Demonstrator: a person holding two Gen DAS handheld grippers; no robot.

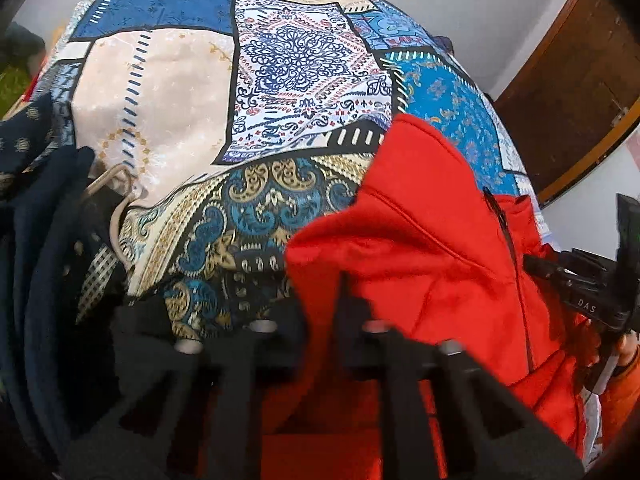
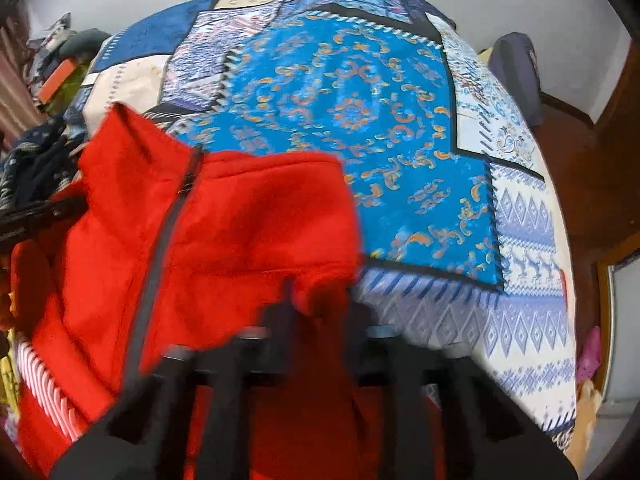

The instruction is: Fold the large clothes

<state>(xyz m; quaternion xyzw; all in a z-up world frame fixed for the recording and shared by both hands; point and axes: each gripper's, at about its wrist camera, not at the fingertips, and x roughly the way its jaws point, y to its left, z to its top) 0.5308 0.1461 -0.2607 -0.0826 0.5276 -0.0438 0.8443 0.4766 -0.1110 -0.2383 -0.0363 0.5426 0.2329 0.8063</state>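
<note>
A red zip-up fleece jacket (image 1: pixel 432 240) with a dark zipper is held up above a bed with a patchwork bedspread (image 1: pixel 200 92). My left gripper (image 1: pixel 320 304) is shut on the jacket's edge, red fabric pinched between its black fingers. My right gripper (image 2: pixel 320 308) is shut on the other side of the jacket (image 2: pixel 224 232), fabric bunched between its fingers. The right gripper also shows at the right edge of the left wrist view (image 1: pixel 592 292). The jacket's lower part hangs below the frames and is hidden.
Dark navy clothes (image 1: pixel 44 216) and a beige hanger (image 1: pixel 116 184) lie at the bed's left. The bedspread (image 2: pixel 400 128) stretches ahead. A wooden door (image 1: pixel 568 92) is at the right. Piled items (image 2: pixel 60 68) sit at the far left by the wall.
</note>
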